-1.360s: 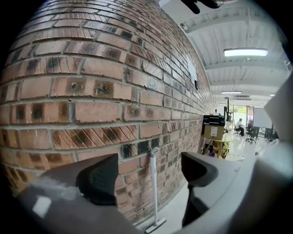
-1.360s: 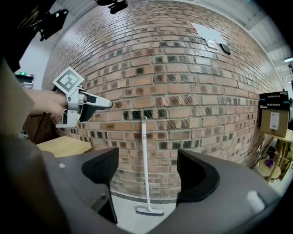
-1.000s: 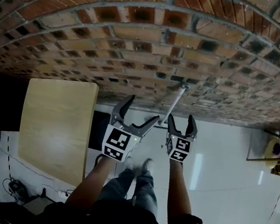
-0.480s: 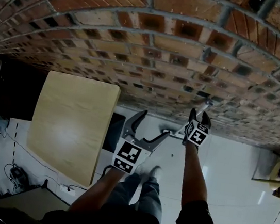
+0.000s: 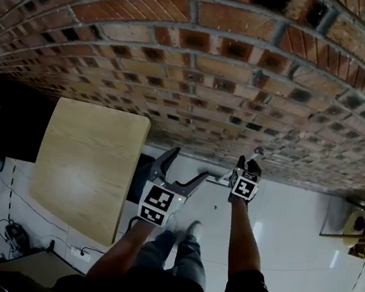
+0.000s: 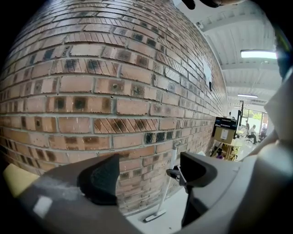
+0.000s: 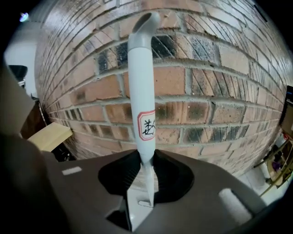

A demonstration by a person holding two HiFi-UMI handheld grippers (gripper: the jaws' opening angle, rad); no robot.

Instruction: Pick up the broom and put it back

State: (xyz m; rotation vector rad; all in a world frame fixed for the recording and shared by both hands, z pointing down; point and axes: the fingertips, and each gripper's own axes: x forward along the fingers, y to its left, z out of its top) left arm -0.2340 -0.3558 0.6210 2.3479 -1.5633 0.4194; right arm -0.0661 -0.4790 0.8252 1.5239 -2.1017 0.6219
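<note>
Clamping the broom (image 7: 143,91) handle, right gripper (image 7: 146,169) fingers just closed; left gripper (image 6: 149,171) fingers wide apart, empty.

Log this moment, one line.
right hand-held gripper: just closed on white plastic broom handle | left hand-held gripper: open, empty | broom head: on floor

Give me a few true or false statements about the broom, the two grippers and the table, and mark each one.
1. The right gripper is shut on the handle of the broom. True; its jaws have just been closing onto it.
2. The left gripper grips the broom too. False: its jaws stand apart with nothing between them.
3. The broom lies flat on the floor. False: it stands tilted against the brick wall, head down on the floor.
4. A wooden table stands on the left gripper's side. True.
</note>
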